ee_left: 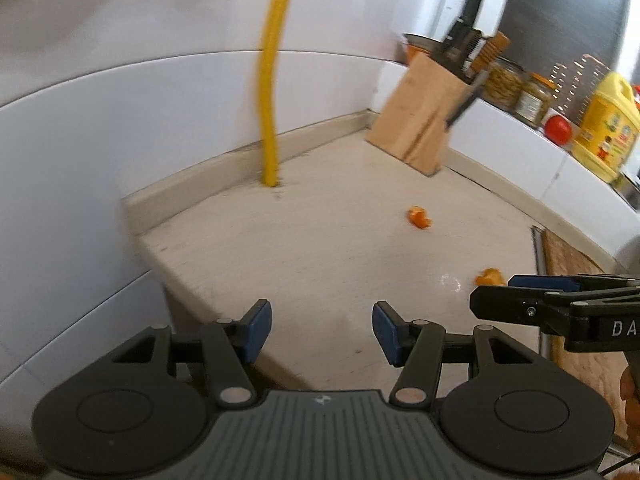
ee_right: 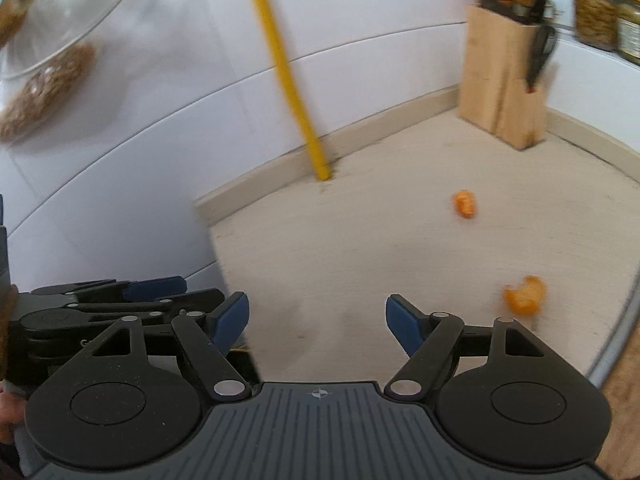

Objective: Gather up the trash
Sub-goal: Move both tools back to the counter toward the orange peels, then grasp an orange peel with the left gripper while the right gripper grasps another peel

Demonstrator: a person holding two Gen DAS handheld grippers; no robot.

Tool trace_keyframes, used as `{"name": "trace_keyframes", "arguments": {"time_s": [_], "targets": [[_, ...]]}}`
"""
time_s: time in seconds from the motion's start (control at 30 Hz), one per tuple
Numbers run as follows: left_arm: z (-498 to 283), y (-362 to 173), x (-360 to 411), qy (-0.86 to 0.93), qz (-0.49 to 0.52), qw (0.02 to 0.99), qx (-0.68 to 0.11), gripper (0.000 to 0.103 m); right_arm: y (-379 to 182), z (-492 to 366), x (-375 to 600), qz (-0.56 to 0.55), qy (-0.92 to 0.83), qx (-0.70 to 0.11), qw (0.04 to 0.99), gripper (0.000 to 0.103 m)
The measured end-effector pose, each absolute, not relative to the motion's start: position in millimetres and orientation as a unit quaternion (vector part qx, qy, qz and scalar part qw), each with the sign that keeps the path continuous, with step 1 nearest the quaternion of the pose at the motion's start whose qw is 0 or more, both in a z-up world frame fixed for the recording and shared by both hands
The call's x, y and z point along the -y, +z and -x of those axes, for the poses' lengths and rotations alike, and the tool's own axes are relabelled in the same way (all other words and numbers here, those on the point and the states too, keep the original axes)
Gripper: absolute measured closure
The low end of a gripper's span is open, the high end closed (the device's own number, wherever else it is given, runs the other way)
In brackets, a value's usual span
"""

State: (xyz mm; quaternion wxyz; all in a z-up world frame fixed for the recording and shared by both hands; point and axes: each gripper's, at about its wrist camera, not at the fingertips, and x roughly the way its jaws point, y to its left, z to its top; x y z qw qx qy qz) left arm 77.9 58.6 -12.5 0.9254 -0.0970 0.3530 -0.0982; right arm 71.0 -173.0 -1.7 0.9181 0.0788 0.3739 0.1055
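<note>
A: What did the left wrist view show?

B: The left gripper [ee_left: 322, 330] hung over the counter [ee_left: 320, 240] with its jaws apart and nothing between them. One peel [ee_left: 419, 217] lay mid-counter, well ahead. A second peel [ee_left: 489, 277] lay nearer, just beside the tip of the right gripper [ee_left: 496, 292], which came in from the right edge. A knife block [ee_left: 416, 120] stood in the far corner.

A: And the right wrist view?

B: The right gripper [ee_right: 317, 322] was spread wide and empty. The near peel [ee_right: 525, 295] sat off to its right, outside the jaws; the far peel [ee_right: 466, 204] lay well ahead.

A: What could have gone wrong?

B: I judged the near peel the likely miss: closing from there would have caught air. The two grippers were also close, so reaching for the same peel risked a knock.
</note>
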Motion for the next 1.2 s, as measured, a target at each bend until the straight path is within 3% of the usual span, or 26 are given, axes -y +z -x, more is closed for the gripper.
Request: {"name": "trace_keyframes", "arguments": {"time_s": [0.57, 1.2], "targets": [[-132.4, -1.2, 19.8, -0.179, 0.042, 0.916, -0.355, 0.053, -13.3, -68.0, 257.5, -0.112, -0.014, -0.363, 0.925, 0.021], [-229.4, -19.7, 89.4, -0.197, 0.017, 0.903, -0.381, 0.048, -44.5, -104.2, 282.6, -0.082, -0.001, -0.390, 0.917, 0.024]]}}
